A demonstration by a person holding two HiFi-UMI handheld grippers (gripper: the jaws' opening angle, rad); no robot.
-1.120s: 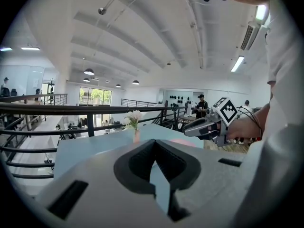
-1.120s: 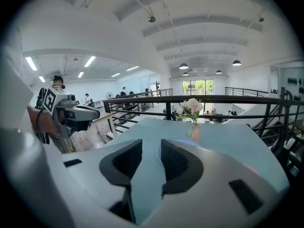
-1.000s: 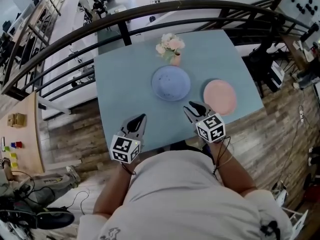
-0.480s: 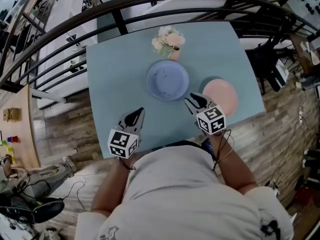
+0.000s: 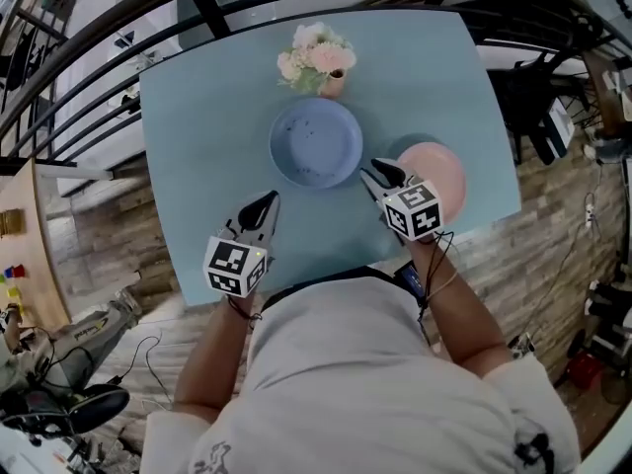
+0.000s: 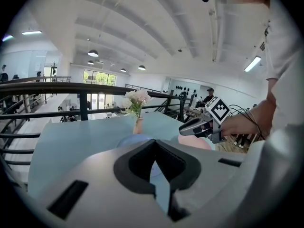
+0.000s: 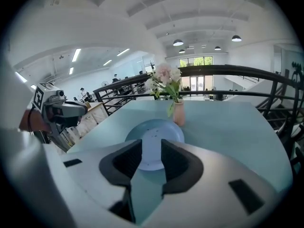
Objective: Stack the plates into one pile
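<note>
Two empty grippers low in frame: my left gripper [image 5: 267,203] pinched closed, my right gripper [image 5: 378,174] spread wide just beside the pink plate [image 5: 441,169] at centre right, ready to scoop it, I reckon. Blue plate [image 5: 316,143] sits mid-frame; flower vase [image 5: 331,82] behind it.

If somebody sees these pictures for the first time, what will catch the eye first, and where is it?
The blue plate in the middle of the light blue table stands out first, with a pink plate apart from it to the right, near the table's edge. A small vase of flowers stands just behind the blue plate. The right gripper, jaws apart, hovers by the pink plate.
</note>
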